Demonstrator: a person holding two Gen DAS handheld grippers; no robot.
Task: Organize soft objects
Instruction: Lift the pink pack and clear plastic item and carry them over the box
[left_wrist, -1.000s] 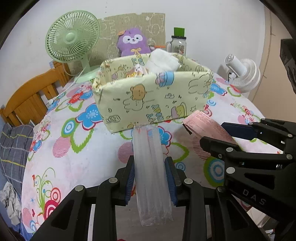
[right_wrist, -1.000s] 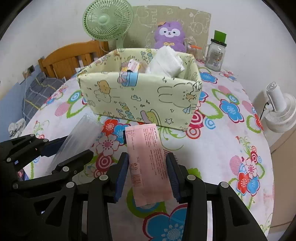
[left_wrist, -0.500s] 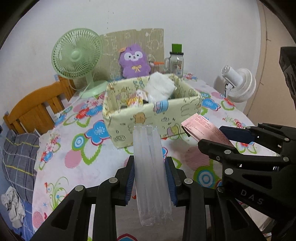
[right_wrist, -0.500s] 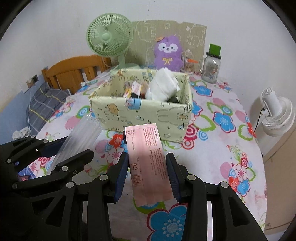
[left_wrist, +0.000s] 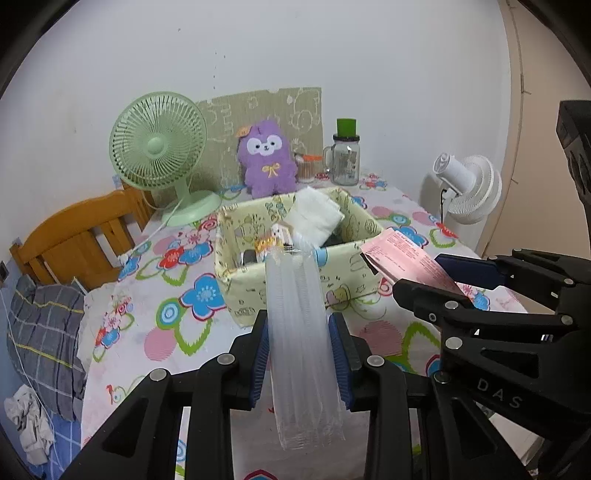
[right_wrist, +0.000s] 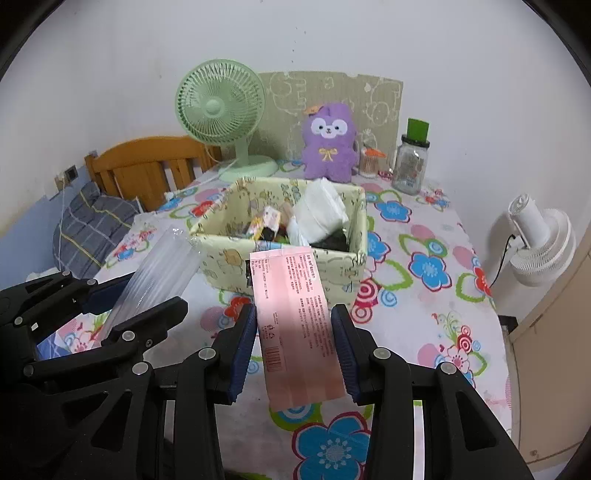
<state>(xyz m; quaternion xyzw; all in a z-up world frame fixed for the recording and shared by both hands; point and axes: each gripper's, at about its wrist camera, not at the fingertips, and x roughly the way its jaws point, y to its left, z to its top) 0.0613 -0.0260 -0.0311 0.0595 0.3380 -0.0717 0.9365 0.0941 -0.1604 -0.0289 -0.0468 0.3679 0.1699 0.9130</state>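
Both packs have risen clear of the table; your left gripper pinches the clear pack, right gripper the pink pack. Careful: either could snag the box rim.

- Clear packet: see-through plastic with pale lengthwise ribs.
- Pink packet: salmon pink, with dark print and a small barcode.
- Fabric box: pale yellow cloth printed with cartoon bears and rabbits, touches of blue and orange.
- Surface: white cloth with blue, red and pink flowers and green outlines.
- Plush toy: purple with a white face and a yellow bow.
- Desk fan: mint green all over.
- Far right fan: white.
- Jar: clear glass with a green lid.
- Left tongs and right tongs: black frames with blue pads.
- Chair: orange-brown wood.
- Plaid cloth: grey with yellow lines.
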